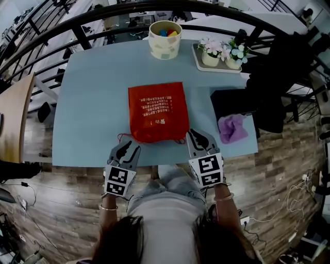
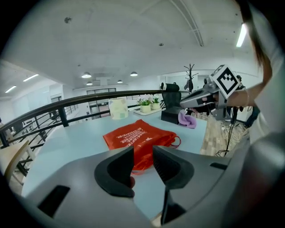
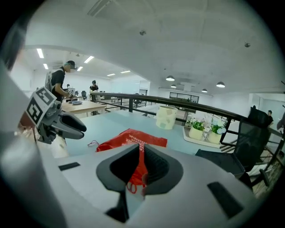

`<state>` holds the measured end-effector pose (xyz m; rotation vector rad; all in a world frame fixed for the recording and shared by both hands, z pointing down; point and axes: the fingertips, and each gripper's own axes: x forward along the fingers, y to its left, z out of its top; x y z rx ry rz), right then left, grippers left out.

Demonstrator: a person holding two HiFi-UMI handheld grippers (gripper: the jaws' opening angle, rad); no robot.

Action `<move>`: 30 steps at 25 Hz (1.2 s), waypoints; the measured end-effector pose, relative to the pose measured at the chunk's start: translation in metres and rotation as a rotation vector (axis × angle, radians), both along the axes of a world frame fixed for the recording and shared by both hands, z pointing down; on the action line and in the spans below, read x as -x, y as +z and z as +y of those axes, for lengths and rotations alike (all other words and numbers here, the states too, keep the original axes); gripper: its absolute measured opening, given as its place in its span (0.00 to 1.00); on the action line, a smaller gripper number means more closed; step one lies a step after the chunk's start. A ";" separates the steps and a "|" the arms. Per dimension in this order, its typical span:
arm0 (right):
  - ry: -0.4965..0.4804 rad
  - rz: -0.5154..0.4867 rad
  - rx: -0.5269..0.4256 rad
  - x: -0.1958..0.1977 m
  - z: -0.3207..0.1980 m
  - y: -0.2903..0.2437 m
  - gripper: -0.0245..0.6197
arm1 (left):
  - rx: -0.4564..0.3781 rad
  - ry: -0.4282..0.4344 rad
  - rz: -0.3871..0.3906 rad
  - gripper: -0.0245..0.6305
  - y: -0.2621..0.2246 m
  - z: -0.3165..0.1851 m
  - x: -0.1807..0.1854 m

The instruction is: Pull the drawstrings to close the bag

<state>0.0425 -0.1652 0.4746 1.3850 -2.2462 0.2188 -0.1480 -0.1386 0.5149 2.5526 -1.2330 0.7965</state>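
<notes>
A red drawstring bag [image 1: 157, 111] lies flat on the light blue table [image 1: 87, 103], its mouth toward the near edge. Thin cord loops [image 1: 122, 138] stick out at its near corners. My left gripper [image 1: 126, 146] hovers at the near left corner, jaws clearly apart and empty; in the left gripper view the bag [image 2: 138, 136] shows through the gap of that gripper [image 2: 143, 153]. My right gripper [image 1: 197, 135] sits at the near right corner. Its jaws [image 3: 141, 153] stand narrowly apart, with the bag [image 3: 133, 138] and a cord loop [image 3: 132, 187] seen between them, not pinched.
A cream cup [image 1: 165, 38] with coloured pieces stands at the table's far side, beside a tray [image 1: 198, 62] of small flower pots. A black box [image 1: 232, 100] and a purple cloth [image 1: 232, 128] lie at the right. A black chair [image 1: 283, 77] and a railing [image 1: 103, 15] border the table.
</notes>
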 end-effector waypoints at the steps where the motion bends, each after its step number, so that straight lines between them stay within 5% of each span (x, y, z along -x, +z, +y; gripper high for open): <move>1: -0.003 -0.002 0.016 -0.002 -0.003 0.005 0.08 | 0.012 0.002 -0.007 0.22 0.005 -0.002 -0.001; 19: -0.086 0.105 0.291 -0.005 0.000 0.097 0.15 | 0.243 0.102 -0.151 0.29 0.088 -0.012 -0.003; 30: -0.152 0.140 0.460 0.001 0.008 0.144 0.18 | 0.202 0.076 -0.256 0.29 0.114 -0.022 0.000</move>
